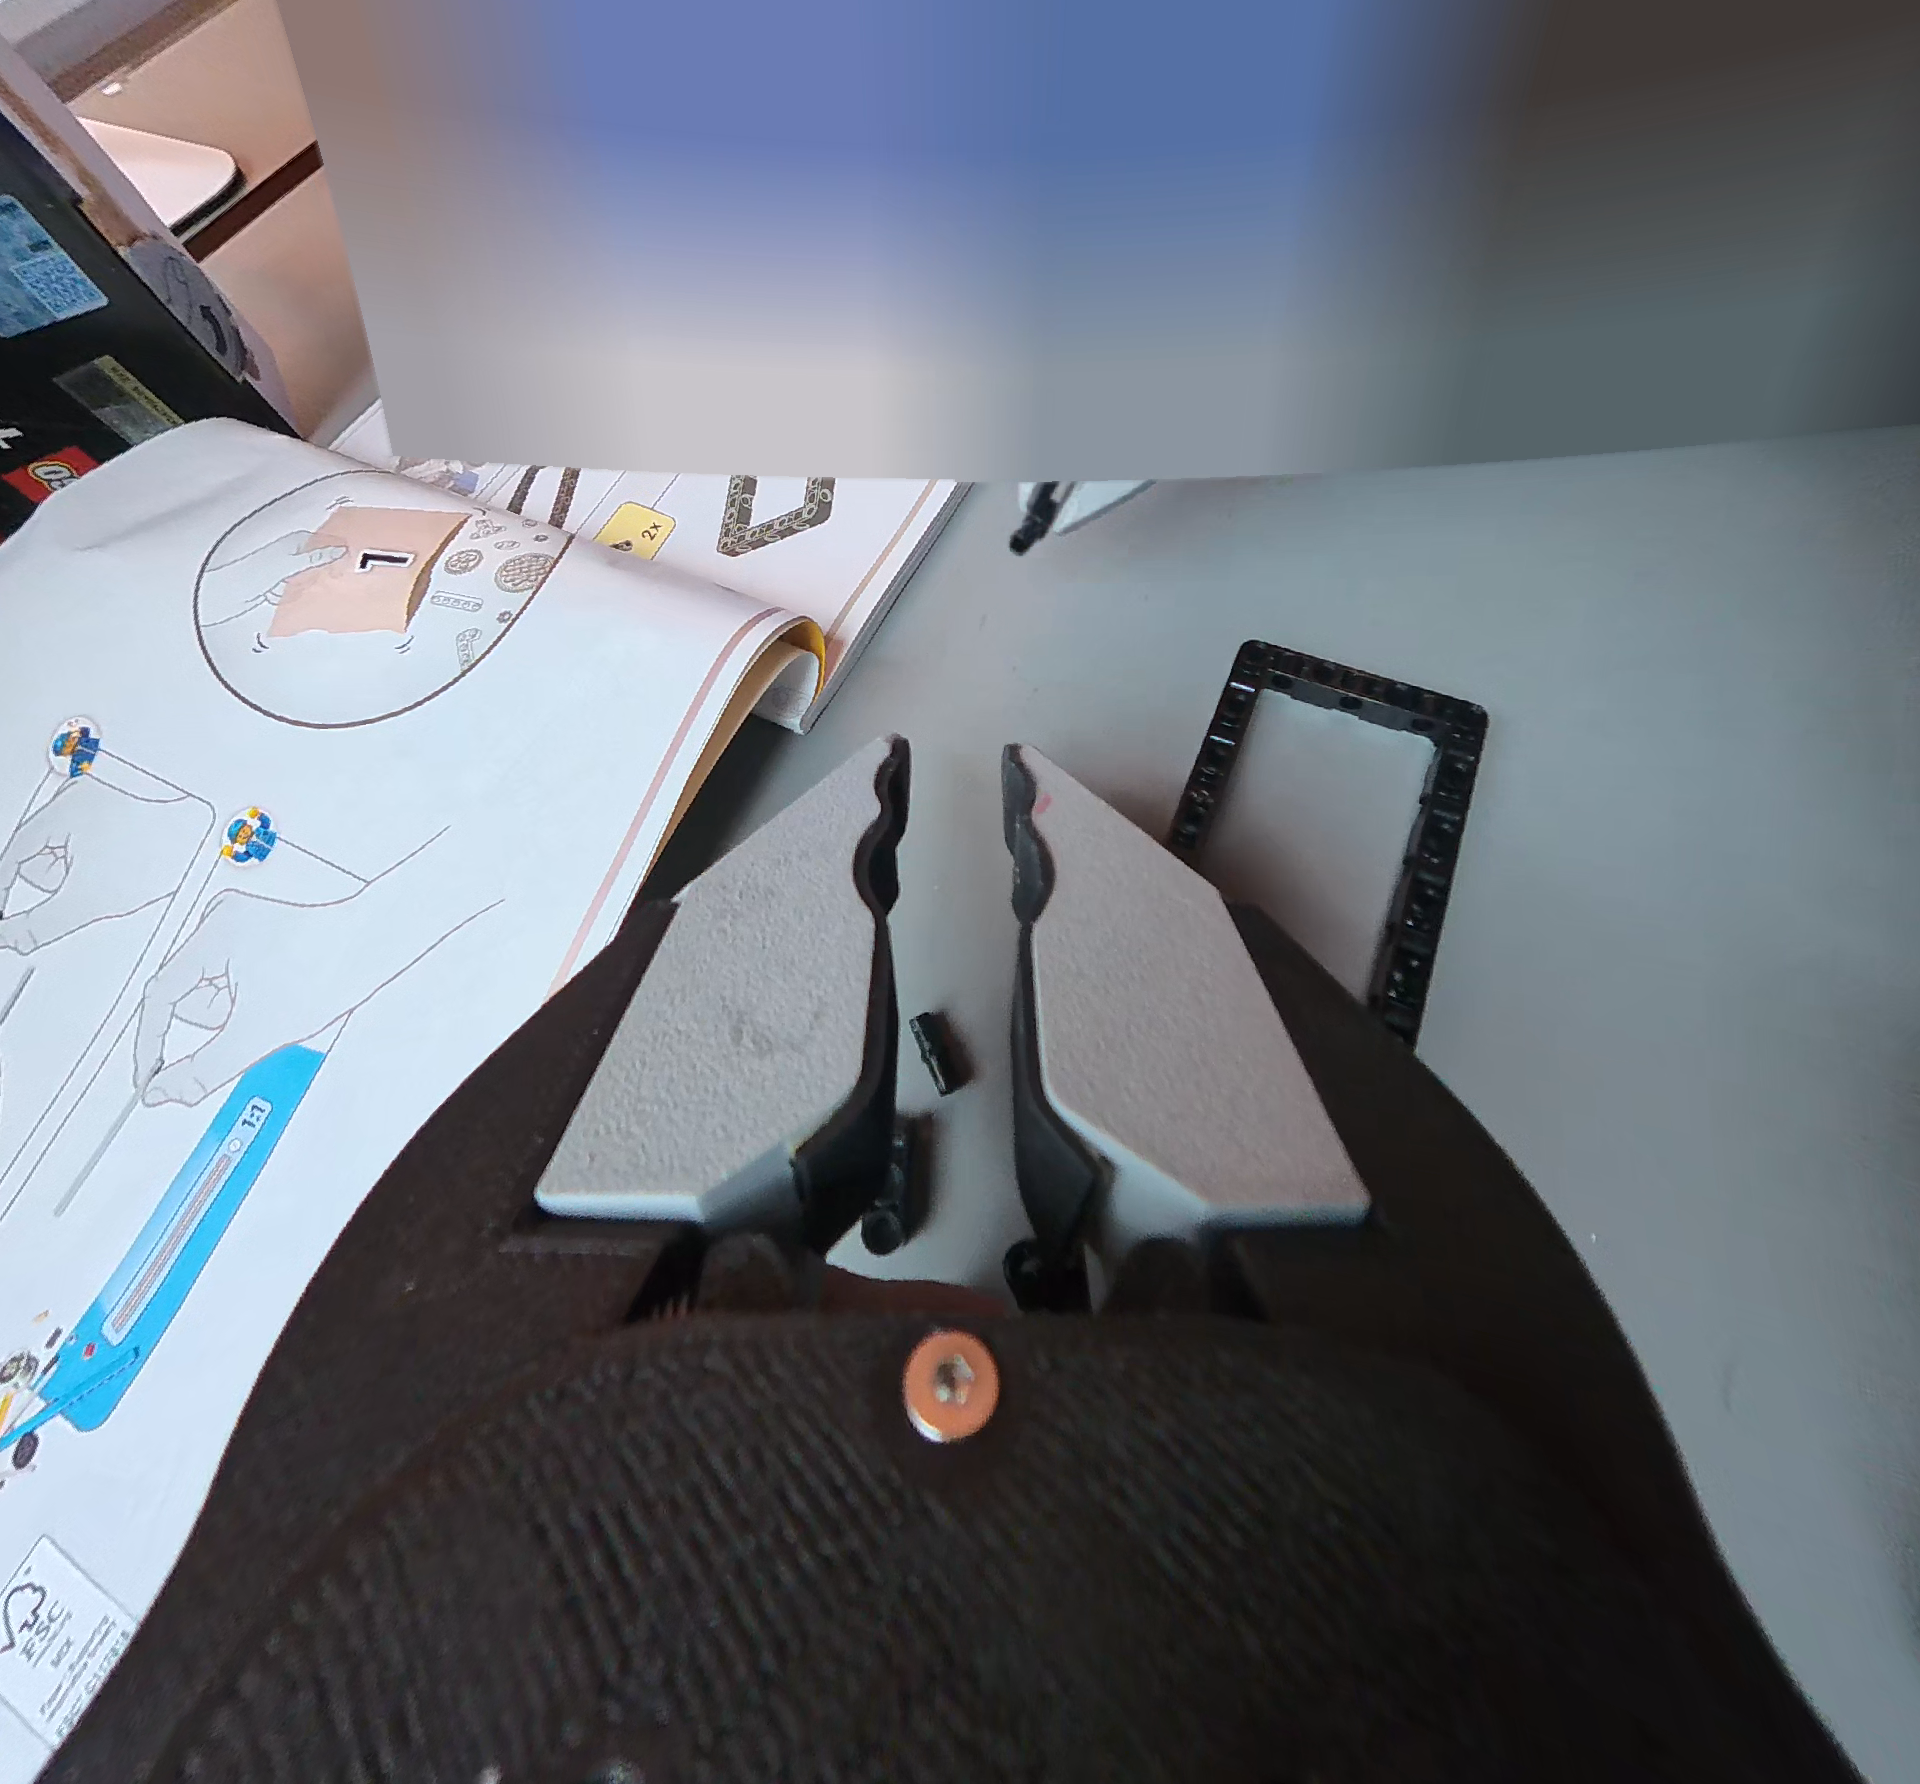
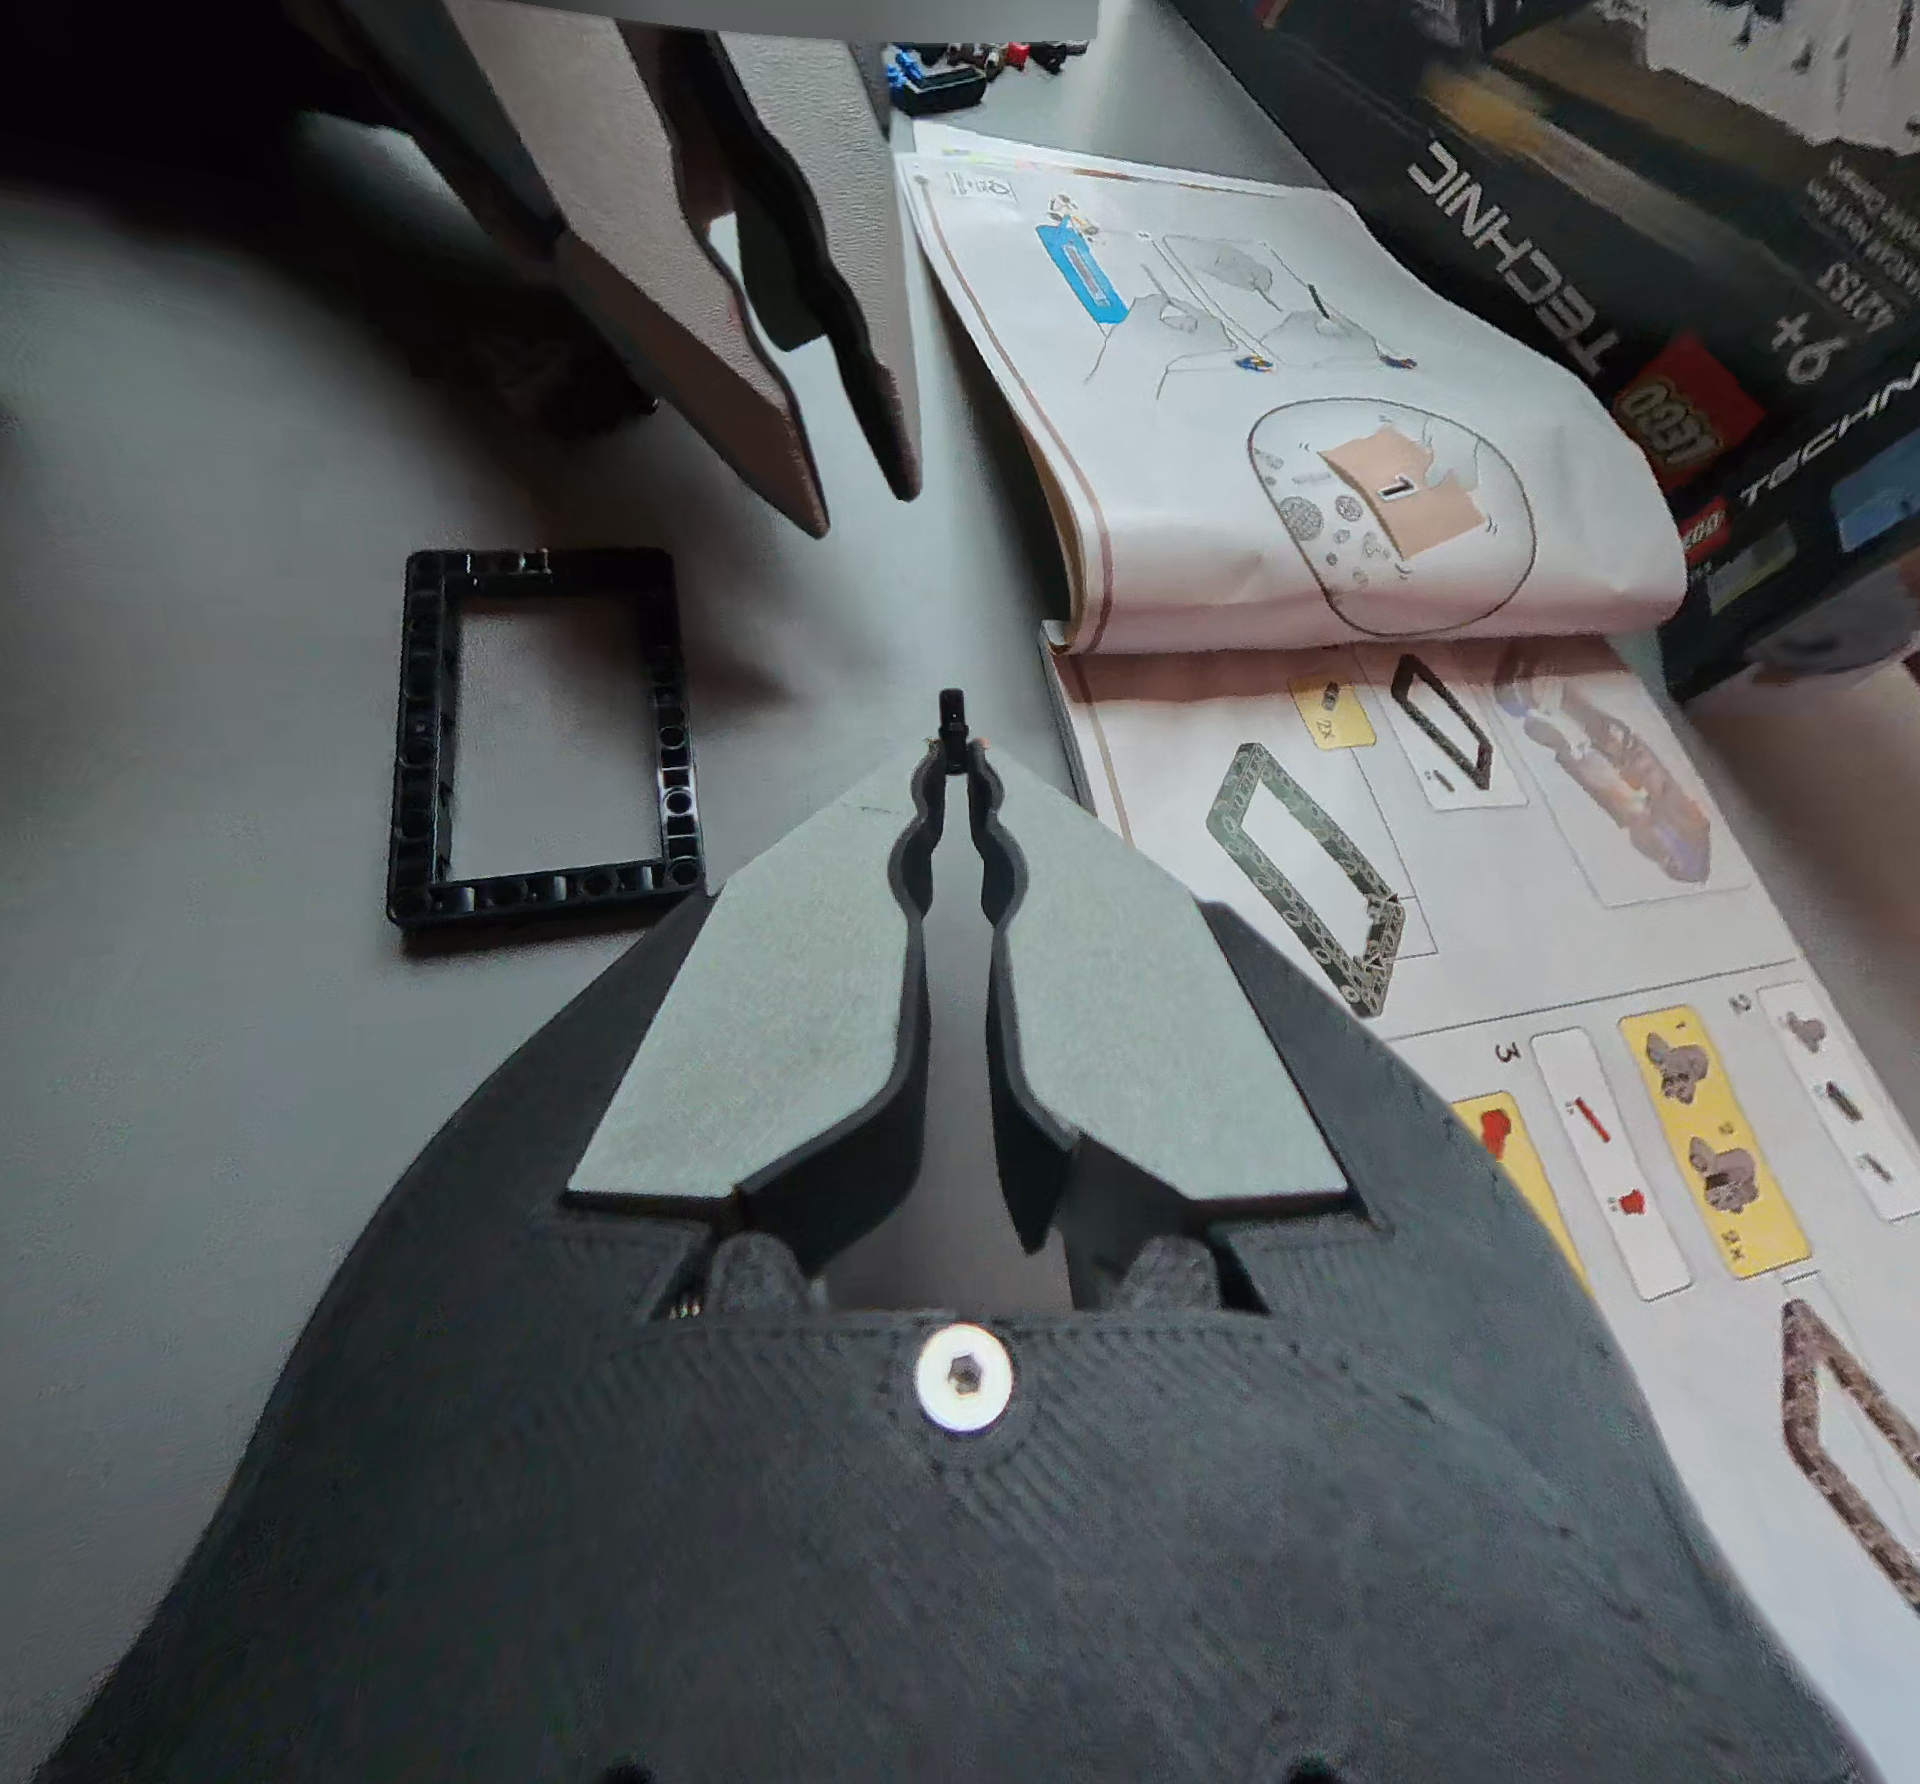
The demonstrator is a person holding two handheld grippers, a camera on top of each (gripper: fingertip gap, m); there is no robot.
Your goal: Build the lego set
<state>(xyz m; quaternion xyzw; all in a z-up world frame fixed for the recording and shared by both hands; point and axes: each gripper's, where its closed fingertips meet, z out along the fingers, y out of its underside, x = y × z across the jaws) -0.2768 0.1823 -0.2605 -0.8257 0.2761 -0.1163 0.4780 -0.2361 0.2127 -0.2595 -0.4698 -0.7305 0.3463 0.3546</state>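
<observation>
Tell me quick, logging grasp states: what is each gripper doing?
Left gripper: open, holding nothing; a small black pin lies on the table between its fingers.
Right gripper: closed on a black pin.

We see bare tabletop (image 2: 208, 384) open on the near and left sides of the black rectangular frame (image 2: 545, 737), so a reach from there meets nothing. On the right the open instruction booklet (image 2: 1299, 446) spreads wide, and behind it the set's box (image 2: 1558, 176) stands as a wall. The left hand-held gripper (image 2: 862, 487) hangs just beyond the frame's far edge (its tips apart), closing that approach. A small black pin (image 1: 940, 1054) lies loose on the tabletop beneath it. Small loose pieces (image 2: 966, 72) crowd the far tabletop.
</observation>
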